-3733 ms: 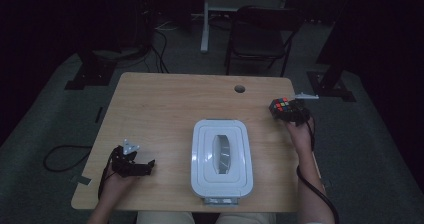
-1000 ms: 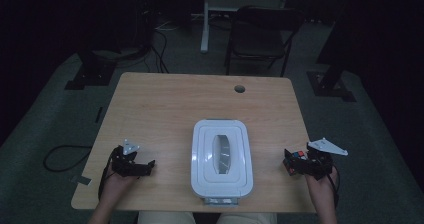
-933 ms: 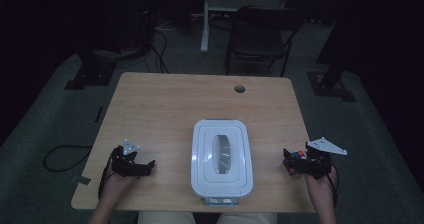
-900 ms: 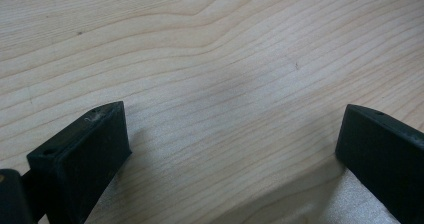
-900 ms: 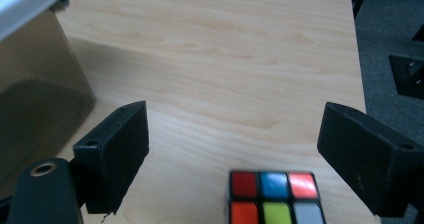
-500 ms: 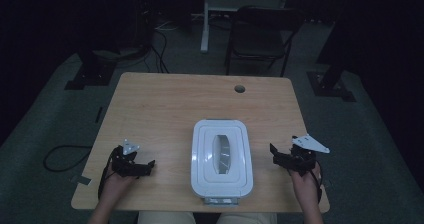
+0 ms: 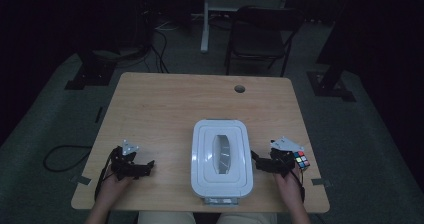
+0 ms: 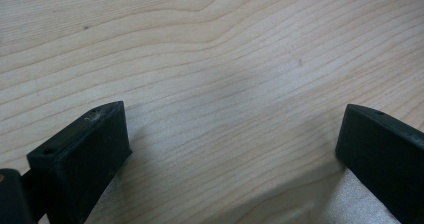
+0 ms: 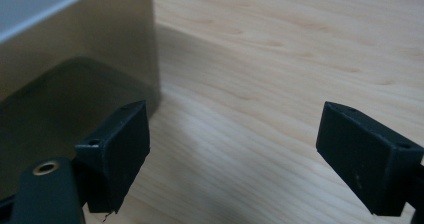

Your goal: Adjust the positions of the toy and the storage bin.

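Low in the right of the high view, my right claw sits just beside the white lidded box, jaws spread wide with nothing between them. Its own view cuts the box off at the upper left of the frame, so I get one pale wall and a dark shadow at its foot. The room is dim; I can't make out what is inside through the clear panel of the lid. Tucked just behind my right hand is the colour cube, near the table's right edge, half hidden by the gripper's plate. Over at lower left, my left claw rests low on the bare wood, jaws wide apart too. Open tabletop stretches toward the top of the frame, up to the cable hole.
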`<state>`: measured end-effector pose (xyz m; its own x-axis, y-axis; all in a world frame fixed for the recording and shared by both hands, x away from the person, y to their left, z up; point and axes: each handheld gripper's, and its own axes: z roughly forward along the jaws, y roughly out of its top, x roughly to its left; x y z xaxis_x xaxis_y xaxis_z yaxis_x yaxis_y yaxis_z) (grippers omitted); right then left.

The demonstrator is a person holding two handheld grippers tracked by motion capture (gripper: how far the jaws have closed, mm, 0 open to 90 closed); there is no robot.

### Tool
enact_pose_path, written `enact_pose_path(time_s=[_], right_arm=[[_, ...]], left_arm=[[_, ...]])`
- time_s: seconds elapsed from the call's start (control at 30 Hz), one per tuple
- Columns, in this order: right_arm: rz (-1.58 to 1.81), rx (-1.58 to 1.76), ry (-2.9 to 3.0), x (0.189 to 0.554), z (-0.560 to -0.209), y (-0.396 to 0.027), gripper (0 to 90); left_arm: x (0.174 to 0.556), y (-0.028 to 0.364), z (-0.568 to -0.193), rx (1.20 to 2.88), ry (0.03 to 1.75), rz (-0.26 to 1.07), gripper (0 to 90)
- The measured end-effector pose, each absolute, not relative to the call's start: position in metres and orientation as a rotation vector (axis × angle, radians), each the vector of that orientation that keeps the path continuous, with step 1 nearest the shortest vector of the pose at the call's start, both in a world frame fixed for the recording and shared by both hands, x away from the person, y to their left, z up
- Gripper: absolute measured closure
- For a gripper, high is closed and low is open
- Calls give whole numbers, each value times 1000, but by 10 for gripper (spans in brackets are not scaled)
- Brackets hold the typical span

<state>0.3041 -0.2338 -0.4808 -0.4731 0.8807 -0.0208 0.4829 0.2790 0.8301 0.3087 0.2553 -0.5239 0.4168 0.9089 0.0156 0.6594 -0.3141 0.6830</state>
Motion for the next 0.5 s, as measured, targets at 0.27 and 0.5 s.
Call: enact_pose_path(time_s=[0.27,0.5], right_arm=[[1048,1222,2146,311,-507,-220,139],[1070,1251,2169,317,-523,-220,133]], left_arm=[[308,256,-524,2079,1310,538,14],[308,258,-524,2093,1281,526,14]])
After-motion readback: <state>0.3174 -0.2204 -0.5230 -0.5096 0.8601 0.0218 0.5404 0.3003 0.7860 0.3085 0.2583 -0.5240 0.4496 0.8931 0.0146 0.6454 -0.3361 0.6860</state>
